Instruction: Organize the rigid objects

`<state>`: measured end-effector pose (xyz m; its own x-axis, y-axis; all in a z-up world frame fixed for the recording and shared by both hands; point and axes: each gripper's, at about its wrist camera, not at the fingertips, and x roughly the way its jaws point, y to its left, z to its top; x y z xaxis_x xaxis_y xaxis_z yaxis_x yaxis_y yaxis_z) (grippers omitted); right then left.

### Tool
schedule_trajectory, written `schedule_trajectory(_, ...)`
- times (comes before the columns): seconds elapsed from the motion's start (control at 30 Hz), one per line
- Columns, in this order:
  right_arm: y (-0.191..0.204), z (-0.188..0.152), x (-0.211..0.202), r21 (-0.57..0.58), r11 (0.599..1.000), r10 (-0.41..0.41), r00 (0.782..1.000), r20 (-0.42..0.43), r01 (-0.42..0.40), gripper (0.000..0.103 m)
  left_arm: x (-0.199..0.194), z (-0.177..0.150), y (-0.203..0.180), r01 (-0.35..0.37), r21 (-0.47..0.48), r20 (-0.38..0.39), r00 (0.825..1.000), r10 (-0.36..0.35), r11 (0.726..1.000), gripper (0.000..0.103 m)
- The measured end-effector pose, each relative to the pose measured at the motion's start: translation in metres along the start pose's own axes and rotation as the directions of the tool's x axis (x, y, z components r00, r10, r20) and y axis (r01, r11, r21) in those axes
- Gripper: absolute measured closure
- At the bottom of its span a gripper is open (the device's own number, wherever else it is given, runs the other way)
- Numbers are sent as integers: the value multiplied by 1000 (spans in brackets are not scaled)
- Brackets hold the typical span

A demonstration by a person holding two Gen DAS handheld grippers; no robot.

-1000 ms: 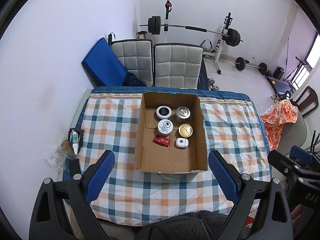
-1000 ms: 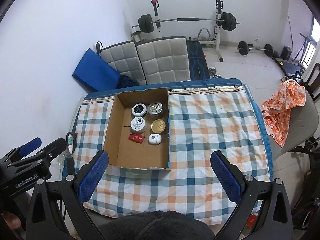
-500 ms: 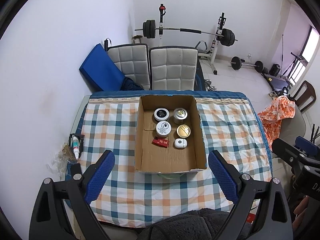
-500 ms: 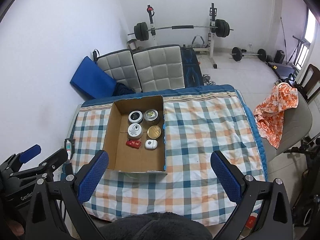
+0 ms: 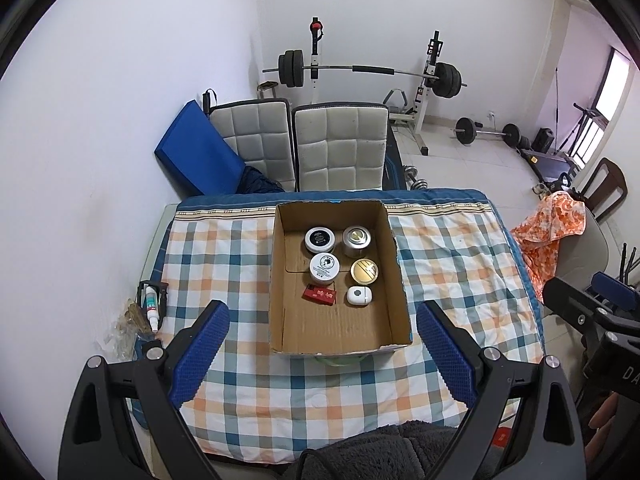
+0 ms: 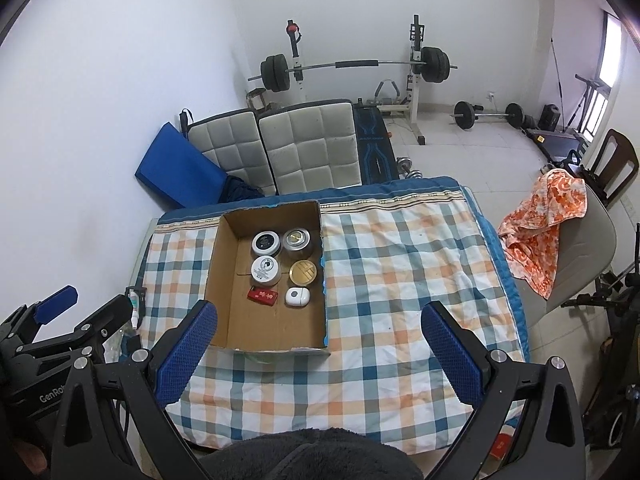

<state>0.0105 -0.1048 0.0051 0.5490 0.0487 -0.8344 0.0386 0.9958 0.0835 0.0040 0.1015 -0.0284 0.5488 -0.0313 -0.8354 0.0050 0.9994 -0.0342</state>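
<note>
We hold the left hand-held gripper (image 5: 322,350) and the right hand-held gripper (image 6: 318,346) above the checked surface (image 5: 452,256), both with jaws spread wide and empty. Ahead of them sits the cardboard box (image 5: 280,280); the four round tins (image 5: 325,267), red packet (image 5: 319,294) and white case (image 5: 359,295) lie inside it.

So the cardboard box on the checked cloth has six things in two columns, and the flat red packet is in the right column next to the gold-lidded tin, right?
Not quite. In the left wrist view the flat red packet lies in the left column of the cardboard box, below the white-lidded jar. The gold-lidded tin and the small white case fill the right column. Six things, two columns: correct.
</note>
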Motion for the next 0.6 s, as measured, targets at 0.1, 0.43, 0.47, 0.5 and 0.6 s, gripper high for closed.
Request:
schedule_trajectory(0.1, 0, 0, 0, -6, 1000, -3, 1000, 3, 3, 0, 0, 0, -1, -1, 1, 1, 1000, 1, 1000, 7)
schedule_trajectory(0.43, 1, -1, -2, 2, 1000, -16, 1000, 0, 16, 0, 0, 2, 1, 1, 4, 5, 1000, -1, 1000, 7)
schedule_trajectory(0.47, 1, -1, -3, 1, 1000, -17, 1000, 0, 17, 0, -1, 2, 1, 0, 2, 6, 1000, 0, 1000, 7)
schedule_trajectory(0.5, 1, -1, -2, 1, 1000, -18, 1000, 0, 18, 0, -1, 2, 1, 0, 0, 7, 1000, 0, 1000, 7)
schedule_trajectory(0.6, -1, -2, -3, 0, 1000, -31, 1000, 6, 31, 0, 0, 2, 1, 1, 3, 10, 1000, -1, 1000, 7)
